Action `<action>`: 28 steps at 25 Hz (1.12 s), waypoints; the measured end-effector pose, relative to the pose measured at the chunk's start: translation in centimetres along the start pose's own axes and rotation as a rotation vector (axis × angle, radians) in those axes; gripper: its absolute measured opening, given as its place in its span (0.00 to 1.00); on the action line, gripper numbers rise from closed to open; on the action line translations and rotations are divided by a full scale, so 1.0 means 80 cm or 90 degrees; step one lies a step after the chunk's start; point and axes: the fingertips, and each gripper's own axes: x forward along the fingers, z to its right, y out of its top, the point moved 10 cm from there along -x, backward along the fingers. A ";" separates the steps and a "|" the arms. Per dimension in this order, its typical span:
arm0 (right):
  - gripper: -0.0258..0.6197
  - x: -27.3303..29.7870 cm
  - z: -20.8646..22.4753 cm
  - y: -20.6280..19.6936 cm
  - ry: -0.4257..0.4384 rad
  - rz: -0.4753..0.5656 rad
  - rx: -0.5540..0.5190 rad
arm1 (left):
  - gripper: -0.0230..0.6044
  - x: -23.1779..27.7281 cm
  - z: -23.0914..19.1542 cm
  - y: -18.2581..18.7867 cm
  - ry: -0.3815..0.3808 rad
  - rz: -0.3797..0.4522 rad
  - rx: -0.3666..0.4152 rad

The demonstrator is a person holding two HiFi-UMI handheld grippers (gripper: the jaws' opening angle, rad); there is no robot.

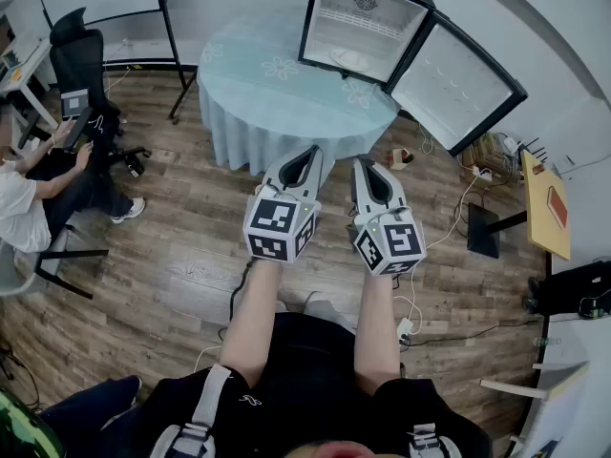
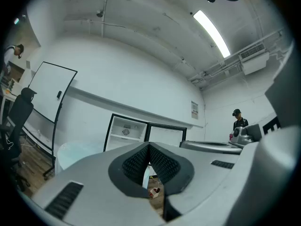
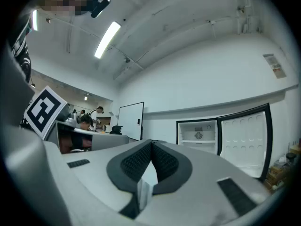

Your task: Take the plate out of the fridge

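A small black fridge (image 1: 368, 27) stands on a round table, its door (image 1: 456, 84) swung open to the right. A white plate (image 1: 349, 60) lies on the fridge's bottom shelf. My left gripper (image 1: 310, 155) and right gripper (image 1: 364, 168) hover side by side above the floor, short of the table's near edge, both shut with nothing between the jaws. The left gripper view shows the fridge (image 2: 127, 132) small and far beyond the closed tips (image 2: 149, 147). In the right gripper view the fridge (image 3: 200, 136) and its door (image 3: 244, 140) stand to the right of the closed tips (image 3: 151, 145).
The round table has a pale blue cloth (image 1: 277, 89). A person sits at the left by a black office chair (image 1: 81, 60). A whiteboard stand (image 1: 177, 36) is beside the table. Cables and a power strip (image 1: 477, 170) lie on the wooden floor at the right, near a yellow table (image 1: 546, 208).
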 end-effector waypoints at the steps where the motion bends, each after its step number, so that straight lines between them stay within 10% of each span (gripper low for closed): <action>1: 0.04 0.002 -0.004 -0.001 -0.001 0.001 0.001 | 0.04 -0.001 -0.003 0.000 -0.001 -0.001 0.000; 28: 0.04 0.095 0.060 -0.007 -0.046 0.021 0.078 | 0.04 0.081 -0.067 0.009 0.006 -0.075 -0.034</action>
